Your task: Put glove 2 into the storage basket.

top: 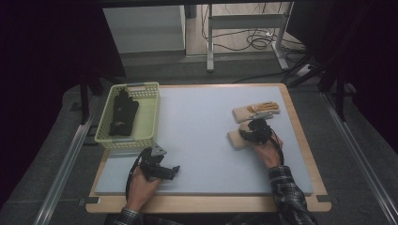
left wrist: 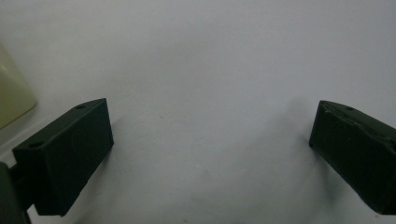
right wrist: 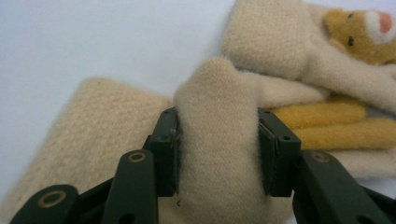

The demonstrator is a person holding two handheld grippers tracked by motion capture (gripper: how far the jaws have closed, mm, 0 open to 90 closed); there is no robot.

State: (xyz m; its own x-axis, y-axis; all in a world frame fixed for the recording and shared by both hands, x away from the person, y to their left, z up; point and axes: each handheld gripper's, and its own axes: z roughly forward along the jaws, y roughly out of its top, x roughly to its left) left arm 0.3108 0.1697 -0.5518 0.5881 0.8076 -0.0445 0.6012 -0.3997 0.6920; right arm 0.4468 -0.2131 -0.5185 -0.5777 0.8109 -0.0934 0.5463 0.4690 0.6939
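Two beige fleece gloves lie at the right of the pale mat (top: 202,136). The far glove (top: 256,111) has yellow fingers (right wrist: 327,114) and a small animal face (right wrist: 359,32). My right gripper (top: 256,131) stands over the near glove (top: 236,139). Its pads press from both sides on a raised beige fold of that glove (right wrist: 217,107), so my right gripper (right wrist: 218,154) is shut on it. My left gripper (top: 174,171) rests on the mat at the front left, beside the basket, and my left gripper (left wrist: 210,149) has its jaws wide open around bare mat.
A pale yellow slotted basket (top: 150,112) stands at the back left of the mat with black items (top: 123,115) inside; a corner of the basket (left wrist: 11,100) is close to my left jaw. The wooden table edge (top: 300,140) runs along the right.
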